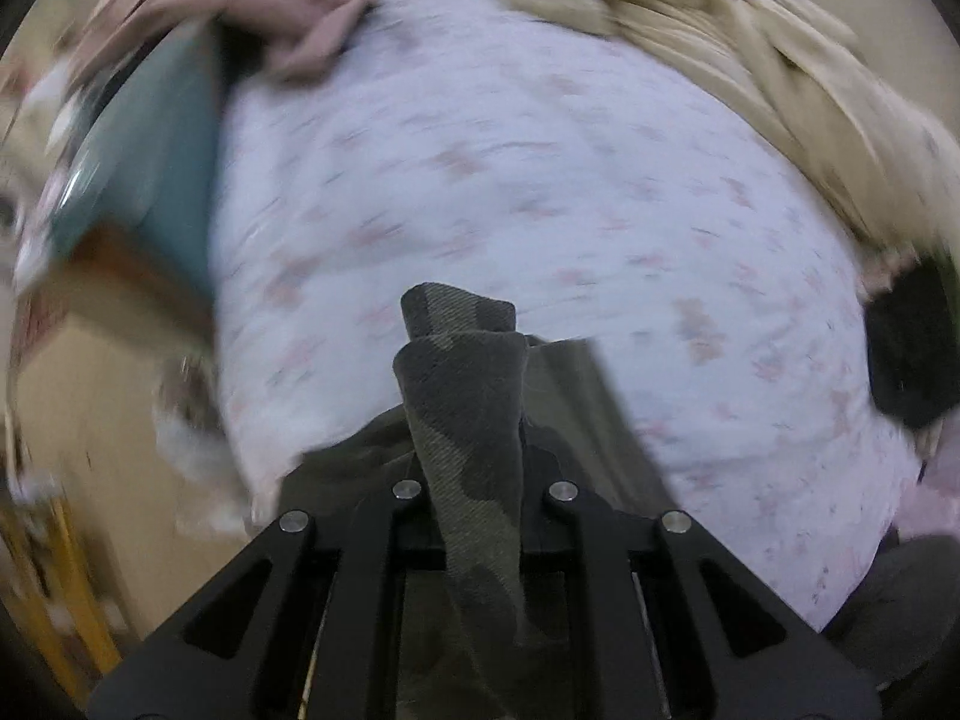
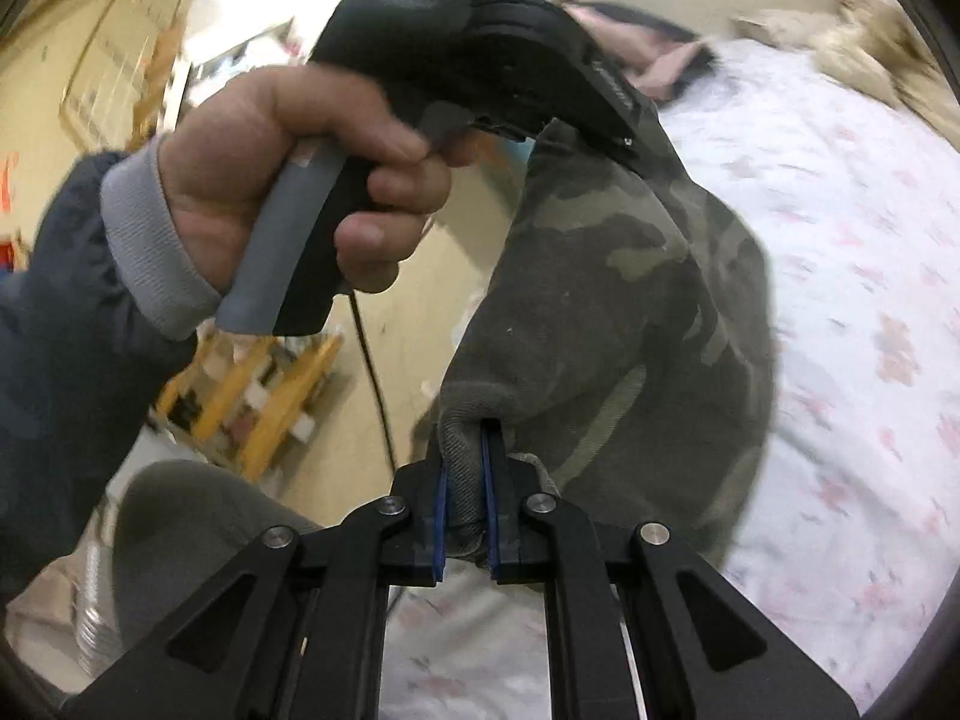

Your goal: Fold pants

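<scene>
The camouflage pants hang in the air between my two grippers, over a bed with a white floral sheet. My right gripper is shut on a rolled edge of the pants. My left gripper is shut on another bunch of the pants, which drapes over its fingers and hides the tips. In the right wrist view the left gripper shows from the side, held by a hand, with the cloth hanging from it.
The sheet fills most of the left wrist view. Beige bedding lies along its far edge, pink cloth at the far left, a dark object at right. A yellow wooden frame stands on the floor.
</scene>
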`<action>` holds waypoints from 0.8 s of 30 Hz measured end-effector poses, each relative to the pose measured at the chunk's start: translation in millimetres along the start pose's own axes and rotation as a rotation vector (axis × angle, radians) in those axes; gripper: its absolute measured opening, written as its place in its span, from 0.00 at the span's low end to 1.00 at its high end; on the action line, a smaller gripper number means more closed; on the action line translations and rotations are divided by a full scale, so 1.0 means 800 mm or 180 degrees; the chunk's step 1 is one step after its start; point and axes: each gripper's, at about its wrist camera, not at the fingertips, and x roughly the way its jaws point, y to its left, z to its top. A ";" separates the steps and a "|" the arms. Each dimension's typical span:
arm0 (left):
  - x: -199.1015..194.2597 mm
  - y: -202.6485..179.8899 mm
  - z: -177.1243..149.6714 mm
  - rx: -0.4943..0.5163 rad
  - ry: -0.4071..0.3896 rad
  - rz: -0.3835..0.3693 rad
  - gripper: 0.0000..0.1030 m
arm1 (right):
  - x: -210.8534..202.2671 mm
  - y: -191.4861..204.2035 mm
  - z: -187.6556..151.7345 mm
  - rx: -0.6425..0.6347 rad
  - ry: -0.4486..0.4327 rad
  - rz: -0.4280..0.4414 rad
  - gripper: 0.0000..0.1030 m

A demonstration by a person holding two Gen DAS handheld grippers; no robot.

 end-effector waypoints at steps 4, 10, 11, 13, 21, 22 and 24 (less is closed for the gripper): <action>0.035 0.086 -0.048 -0.0255 0.0052 0.0127 0.08 | 0.089 0.043 0.011 0.0001 0.0362 0.0017 0.09; 0.099 0.142 -0.100 -0.0529 0.0166 0.0214 0.13 | 0.182 0.064 -0.014 -0.0036 0.0743 -0.0088 0.13; 0.108 0.144 -0.108 -0.0559 0.0175 0.0249 0.17 | 0.192 0.059 -0.019 0.0044 0.0798 -0.0051 0.16; 0.122 0.143 -0.122 -0.0558 0.0174 0.0380 0.26 | 0.202 0.048 -0.026 0.0150 0.0924 -0.0028 0.21; 0.097 0.161 -0.114 -0.0531 -0.0014 0.0840 0.78 | 0.051 -0.028 -0.039 0.0443 0.0144 0.0120 0.81; 0.092 0.165 -0.112 -0.0531 -0.0015 0.0850 0.78 | 0.030 -0.045 -0.042 0.0539 0.0001 -0.0004 0.84; 0.064 0.172 -0.112 -0.0591 -0.0220 0.1020 0.76 | 0.001 -0.085 -0.054 0.0839 -0.0231 -0.0143 0.93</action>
